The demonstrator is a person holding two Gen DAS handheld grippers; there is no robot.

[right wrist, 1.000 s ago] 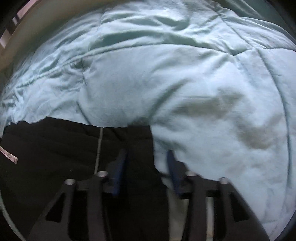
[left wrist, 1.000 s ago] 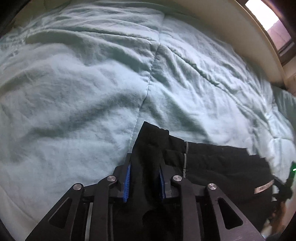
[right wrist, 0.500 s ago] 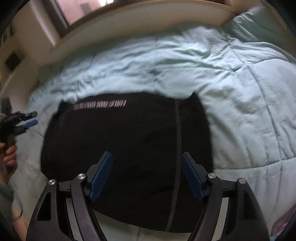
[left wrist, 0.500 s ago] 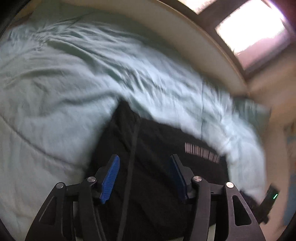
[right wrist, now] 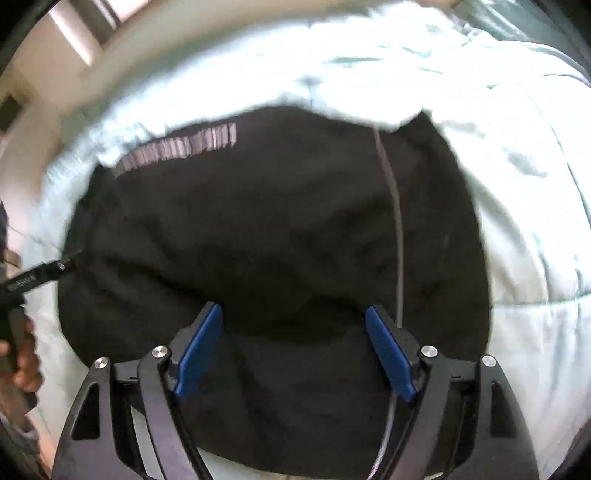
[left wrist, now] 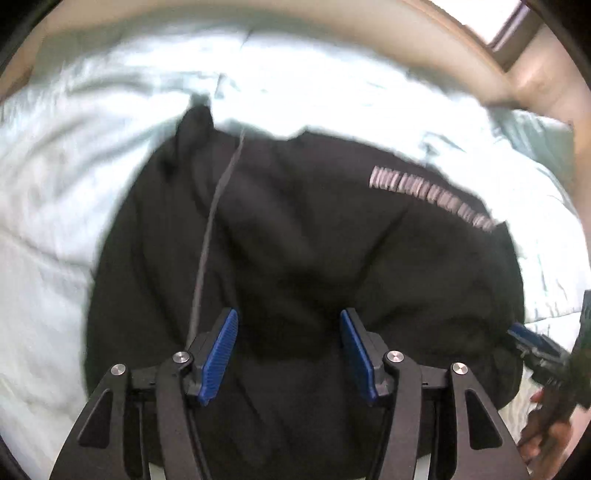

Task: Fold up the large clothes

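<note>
A pale quilted bedspread (left wrist: 66,206) meets a beige wall (left wrist: 332,22) under a bright window (left wrist: 495,14)

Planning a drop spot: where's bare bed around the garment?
Bare duvet left of the black garment, and beyond it up to the headboard. Right side too. Crowded: near edge, both open grippers over it.

No text can be read. One line of pale print is seen on the black garment (left wrist: 295,240) near its far edge, approx. at (right wrist: 177,147) in the right wrist view; chars. are blurred beyond reading.
</note>
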